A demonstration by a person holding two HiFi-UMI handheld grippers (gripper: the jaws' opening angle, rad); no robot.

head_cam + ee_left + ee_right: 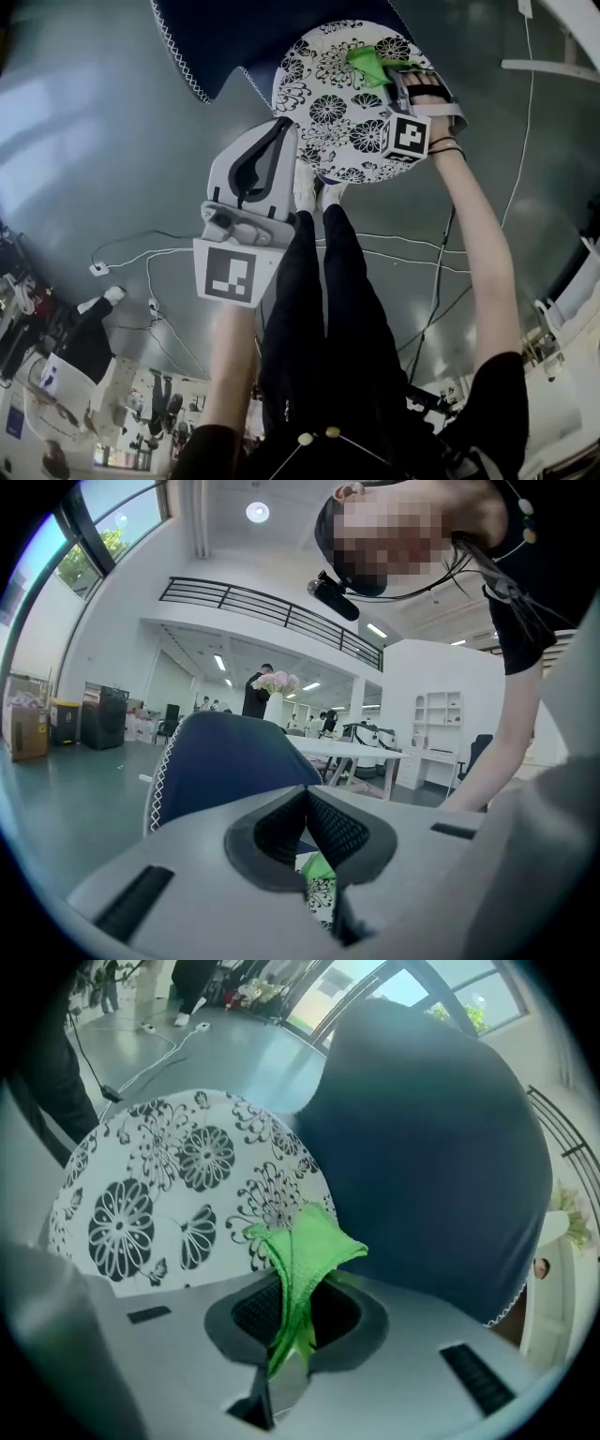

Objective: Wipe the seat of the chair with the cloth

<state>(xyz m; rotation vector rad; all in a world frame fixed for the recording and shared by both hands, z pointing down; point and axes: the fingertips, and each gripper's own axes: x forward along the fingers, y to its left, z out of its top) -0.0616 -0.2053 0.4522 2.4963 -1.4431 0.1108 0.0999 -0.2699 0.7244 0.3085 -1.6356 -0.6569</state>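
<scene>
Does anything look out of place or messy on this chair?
Nothing stands out. The green cloth is bunched in the right gripper over the flowered seat; the left gripper is shut and empty.

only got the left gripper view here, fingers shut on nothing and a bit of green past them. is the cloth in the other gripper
Observer: Yes. The right gripper is shut on the green cloth, and a folded end sticks out past its fingers.
Operator: is it over the seat
Observer: The head view shows it above the far right part of the flower-patterned seat, close to the navy backrest. I cannot tell whether the cloth touches the seat.
Operator: and where is my left one relative to the chair
Observer: The left gripper is at the seat's near left edge, well apart from the cloth.
</scene>
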